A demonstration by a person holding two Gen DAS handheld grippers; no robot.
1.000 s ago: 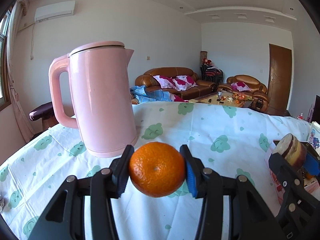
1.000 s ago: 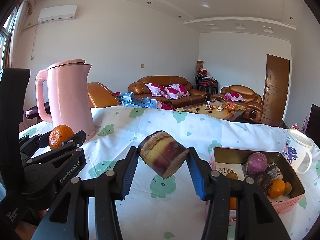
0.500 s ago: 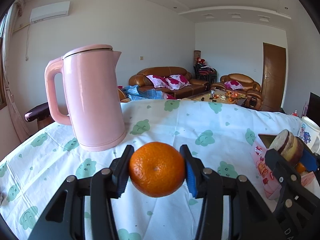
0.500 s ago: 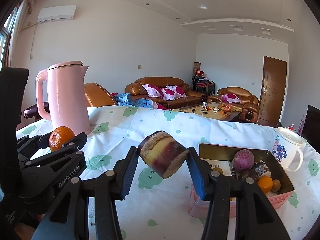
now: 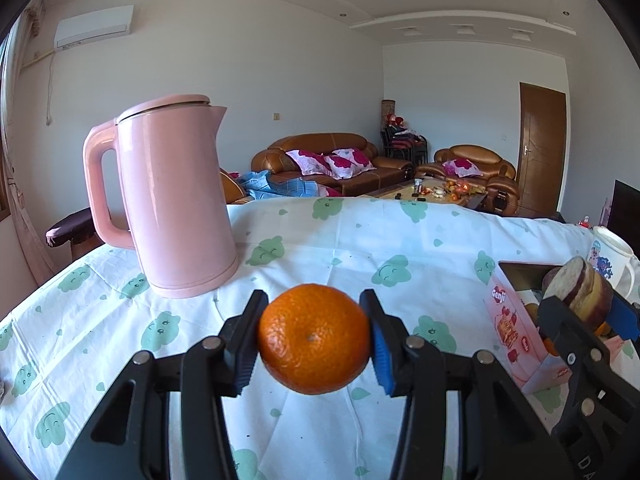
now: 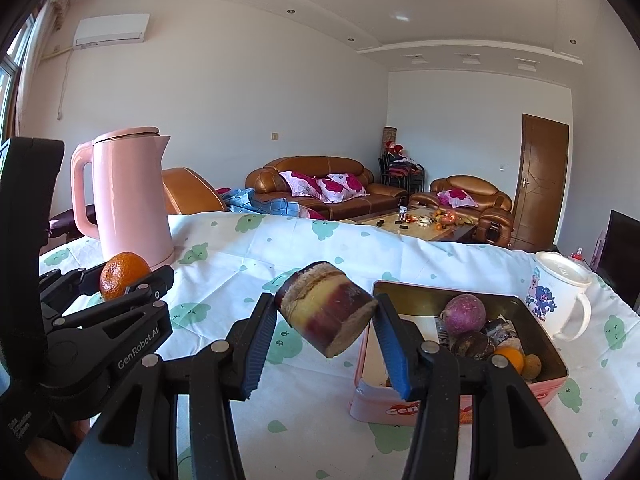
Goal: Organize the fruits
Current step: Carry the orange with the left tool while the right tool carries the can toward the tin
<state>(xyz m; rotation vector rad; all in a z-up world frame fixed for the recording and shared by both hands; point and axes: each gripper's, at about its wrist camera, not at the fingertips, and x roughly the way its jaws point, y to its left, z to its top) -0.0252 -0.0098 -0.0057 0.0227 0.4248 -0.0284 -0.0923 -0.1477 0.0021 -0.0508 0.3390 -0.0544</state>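
Here, orange (image 5: 314, 338) clamped between left tongs (image 5: 314, 340), above tablecloth (image 5: 400, 240)

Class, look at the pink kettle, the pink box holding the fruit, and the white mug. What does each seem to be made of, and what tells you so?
Pink kettle: probably smooth plastic, possibly coated metal; even matte-satin sheen, moulded handle.
Pink box: likely a printed tin; thin straight walls, dark glossy metallic inside.
White mug: ceramic or plastic, unclear; opaque white body with a printed cartoon figure.

Bright daylight, sharp (fisheye-bent, dark corners)
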